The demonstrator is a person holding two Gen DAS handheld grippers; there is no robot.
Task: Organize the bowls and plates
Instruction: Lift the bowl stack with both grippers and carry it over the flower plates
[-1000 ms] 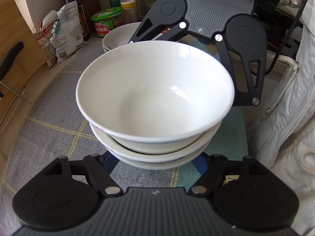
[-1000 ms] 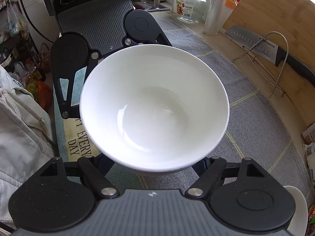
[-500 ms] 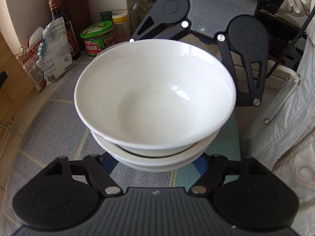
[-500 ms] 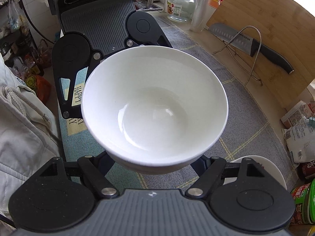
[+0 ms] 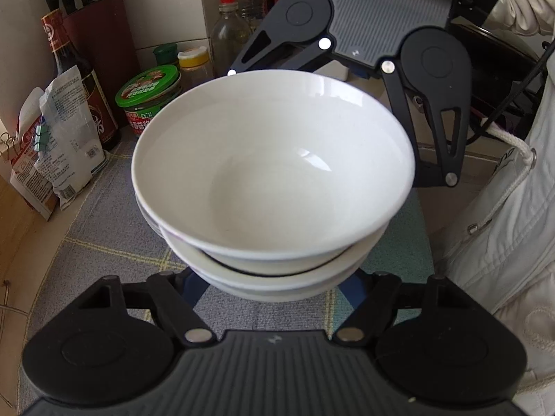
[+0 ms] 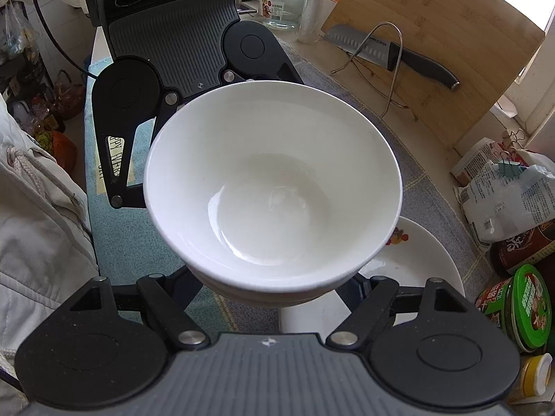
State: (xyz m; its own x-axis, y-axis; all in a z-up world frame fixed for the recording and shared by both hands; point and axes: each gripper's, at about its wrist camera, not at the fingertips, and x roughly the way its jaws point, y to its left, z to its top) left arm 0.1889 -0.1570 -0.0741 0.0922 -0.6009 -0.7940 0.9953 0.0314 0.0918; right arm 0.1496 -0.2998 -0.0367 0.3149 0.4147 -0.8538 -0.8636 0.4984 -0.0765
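Both tongs are carrying one stack of white bowls (image 5: 274,170) between them: your left gripper (image 5: 274,277) is pinching the stack from its side and your right gripper (image 6: 277,284) from the opposite side, each facing the other across the rims. You are holding the stack above the grey checked mat (image 5: 104,228). Just past your right gripper's right finger, a white plate with a small fruit print (image 6: 416,260) is lying on the mat, partly under the stack. Beyond your left gripper's far-left side, a green-lidded jar (image 5: 149,93), a dark sauce bottle (image 5: 69,69) and clipped paper bags (image 5: 59,152) are crowding the wall. Ahead of your right gripper, a knife (image 6: 392,52) is resting on a wire rack against a wooden cutting board (image 6: 451,34). Your white jacket (image 5: 503,215) is hanging close beside the stack.
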